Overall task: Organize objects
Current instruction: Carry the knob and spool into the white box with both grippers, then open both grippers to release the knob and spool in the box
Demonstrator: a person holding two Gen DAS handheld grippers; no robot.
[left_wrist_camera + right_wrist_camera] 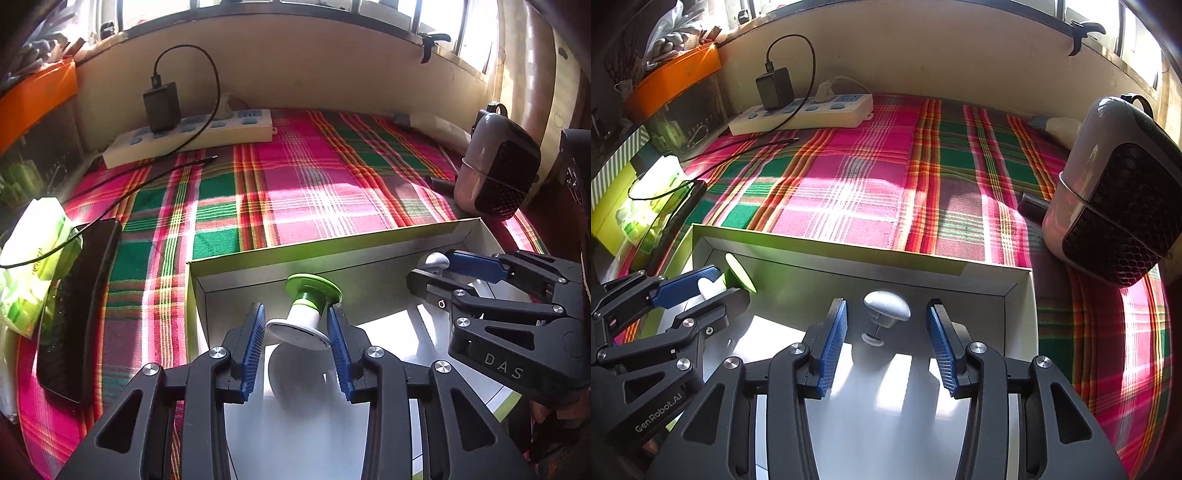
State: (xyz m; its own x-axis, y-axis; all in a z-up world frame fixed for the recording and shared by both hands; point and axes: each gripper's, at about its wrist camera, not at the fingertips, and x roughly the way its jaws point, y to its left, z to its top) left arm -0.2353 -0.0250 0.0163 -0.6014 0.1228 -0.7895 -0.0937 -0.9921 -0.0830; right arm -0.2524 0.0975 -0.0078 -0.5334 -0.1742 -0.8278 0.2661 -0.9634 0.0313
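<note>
Inside the white box [207, 295], a green-capped spool [308, 308] is being framed between the pads of the left claw [297, 341], its long axis running away from the claw towards the far wall; contact cannot be told. The silver knob [886, 308] is being left free between the released pads of the right claw [886, 345]. Both claws are being angled steeply down, side by side.

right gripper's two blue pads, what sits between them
A small grey mushroom-shaped knob sits in the gap on the white cardboard box floor, touching neither blue pad of the right gripper. The right wrist view shows this best.
</note>
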